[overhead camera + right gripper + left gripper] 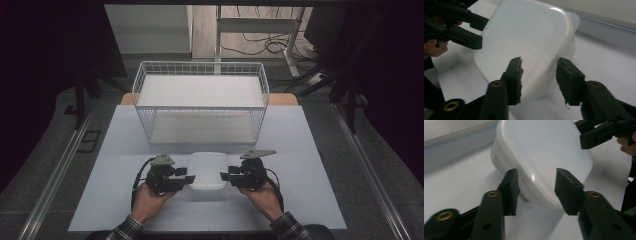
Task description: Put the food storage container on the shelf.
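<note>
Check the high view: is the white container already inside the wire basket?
No, the white container sits on the table in front of the wire basket, between the left gripper and right gripper.

The translucent white plastic container (207, 170) has a milky sheen and a strip of small dark print on its side. Each black hand-held gripper, left (189, 178) and right (224, 176), shows brass-coloured rivets. The pale grey tabletop (300, 150) carries a white wire basket (200, 100). The sleeves (125, 231) are plaid.
</note>
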Tool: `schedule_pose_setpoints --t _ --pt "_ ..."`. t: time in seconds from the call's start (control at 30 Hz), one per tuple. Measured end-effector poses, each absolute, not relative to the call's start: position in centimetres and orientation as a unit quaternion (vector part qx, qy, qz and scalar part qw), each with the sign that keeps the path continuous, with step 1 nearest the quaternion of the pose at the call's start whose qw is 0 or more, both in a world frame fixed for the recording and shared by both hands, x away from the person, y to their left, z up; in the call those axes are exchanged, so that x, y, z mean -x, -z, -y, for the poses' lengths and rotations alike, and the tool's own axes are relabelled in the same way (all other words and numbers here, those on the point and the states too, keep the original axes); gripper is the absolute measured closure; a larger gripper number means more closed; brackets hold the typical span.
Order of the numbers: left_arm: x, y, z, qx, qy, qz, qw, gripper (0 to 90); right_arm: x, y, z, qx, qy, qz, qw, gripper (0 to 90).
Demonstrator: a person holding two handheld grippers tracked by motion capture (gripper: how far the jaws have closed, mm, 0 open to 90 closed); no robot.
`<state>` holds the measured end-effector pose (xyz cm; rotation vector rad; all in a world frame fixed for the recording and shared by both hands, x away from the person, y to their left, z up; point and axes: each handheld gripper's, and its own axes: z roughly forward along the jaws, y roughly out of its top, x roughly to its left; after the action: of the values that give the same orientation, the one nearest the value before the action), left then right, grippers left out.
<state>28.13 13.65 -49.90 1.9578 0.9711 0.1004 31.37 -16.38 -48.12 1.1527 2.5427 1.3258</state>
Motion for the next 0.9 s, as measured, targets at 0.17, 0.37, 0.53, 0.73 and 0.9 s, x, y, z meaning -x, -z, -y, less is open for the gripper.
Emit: schedule_pose_setpoints --t 0.17,0.37,0.53,0.73,0.9 --pt "-27.8 49.7 -13.6 -0.778 -0.053 -0.414 0.47 67.4 -31.2 47.9 17.0 -0.4 -0.445 -0.801 0.023 70.3" --pt "-27.9 49.8 -13.7 -0.757 -0.072 -0.419 0.497 79.1 -31.0 48.1 17.0 -0.405 -0.444 -0.797 0.058 76.7" --pt "-28.2 49.6 -13.9 -0.752 -0.077 -0.422 0.501 79.3 -31.0 47.9 16.9 -0.398 -0.458 -0.792 0.072 76.8" --pt "-29.0 49.4 -14.1 -0.743 -0.08 -0.43 0.506 79.2 -31.8 47.1 16.6 -0.386 -0.468 -0.791 0.084 77.2" --pt "-29.9 49.1 -14.1 -0.739 -0.085 -0.433 0.508 79.1 -32.8 46.6 16.5 -0.382 -0.471 -0.79 0.089 77.3"
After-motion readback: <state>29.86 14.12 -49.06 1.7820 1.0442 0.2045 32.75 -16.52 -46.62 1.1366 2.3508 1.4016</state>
